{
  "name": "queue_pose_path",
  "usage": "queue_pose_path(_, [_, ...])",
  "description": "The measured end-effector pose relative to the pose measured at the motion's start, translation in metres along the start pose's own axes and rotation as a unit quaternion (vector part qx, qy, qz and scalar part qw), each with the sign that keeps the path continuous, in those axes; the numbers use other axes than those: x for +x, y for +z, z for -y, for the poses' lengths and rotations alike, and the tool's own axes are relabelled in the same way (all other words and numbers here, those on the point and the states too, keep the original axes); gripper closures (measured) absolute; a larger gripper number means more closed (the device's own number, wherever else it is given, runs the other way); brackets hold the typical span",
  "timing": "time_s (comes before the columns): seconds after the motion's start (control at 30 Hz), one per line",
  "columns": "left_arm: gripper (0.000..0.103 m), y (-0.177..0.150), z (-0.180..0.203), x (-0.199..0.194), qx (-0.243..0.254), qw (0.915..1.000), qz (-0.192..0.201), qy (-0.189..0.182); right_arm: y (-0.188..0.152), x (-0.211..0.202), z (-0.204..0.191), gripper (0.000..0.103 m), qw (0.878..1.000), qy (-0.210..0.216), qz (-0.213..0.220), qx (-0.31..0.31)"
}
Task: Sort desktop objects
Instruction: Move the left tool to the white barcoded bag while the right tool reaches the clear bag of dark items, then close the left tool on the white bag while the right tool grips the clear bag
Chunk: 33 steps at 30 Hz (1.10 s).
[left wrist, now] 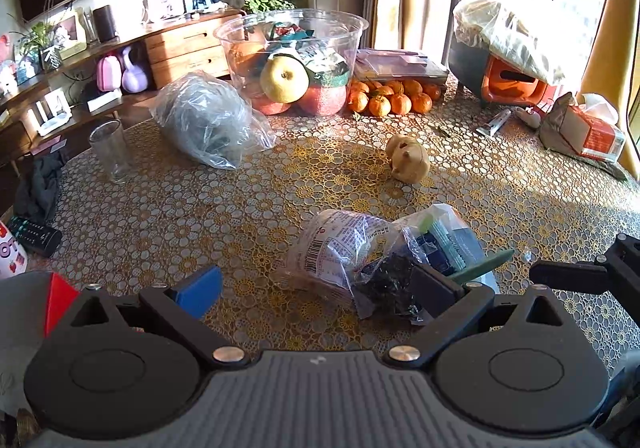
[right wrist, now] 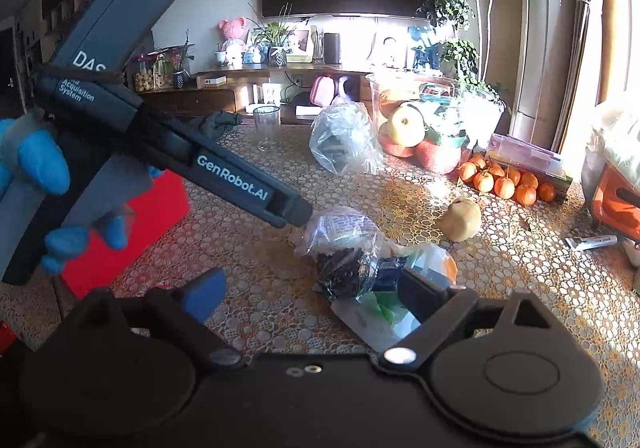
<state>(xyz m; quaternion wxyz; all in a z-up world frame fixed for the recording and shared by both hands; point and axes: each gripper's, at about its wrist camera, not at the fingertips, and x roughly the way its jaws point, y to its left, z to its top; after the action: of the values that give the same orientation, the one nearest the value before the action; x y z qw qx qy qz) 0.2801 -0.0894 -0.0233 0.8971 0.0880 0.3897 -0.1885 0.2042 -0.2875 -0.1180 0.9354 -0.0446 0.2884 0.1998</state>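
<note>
Table (left wrist: pixel 168 216), items as placed, seen from the left wrist view:

- Near edge, centre: plastic-wrapped packets (left wrist: pixel 360 256) lying in a heap on the cloth.
- Behind the heap, apart from it: a small figurine (left wrist: pixel 408 160).
- Far centre: tub (left wrist: pixel 292 32) holding fruit and packets, a pear (left wrist: pixel 284 79) against its front wall.
- Just right of the tub: a row of tangerines (left wrist: pixel 390 98), a flat box (left wrist: pixel 400 62) behind them.
- Left of the tub: crumpled bag (left wrist: pixel 208 120); further left, a glass (left wrist: pixel 110 150), upright.
- Left edge: remote (left wrist: pixel 34 236).
- Far right: tube (left wrist: pixel 496 122), lying flat; carton (left wrist: pixel 584 132).
</note>
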Motion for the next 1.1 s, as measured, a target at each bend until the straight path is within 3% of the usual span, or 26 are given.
queue_pose_path(0.4, [0.000, 0.024, -0.014, 0.055, 0.010, 0.9987, -0.040, -0.029, 0.003, 0.039, -0.003, 0.012, 1.000, -0.010, -0.012, -0.024])
queue_pose_path(1.1, [0.000, 0.025, -0.025, 0.114, 0.017, 0.9938, -0.092, -0.059, -0.010, 0.082, 0.001, 0.026, 0.997, -0.043, -0.033, -0.050])
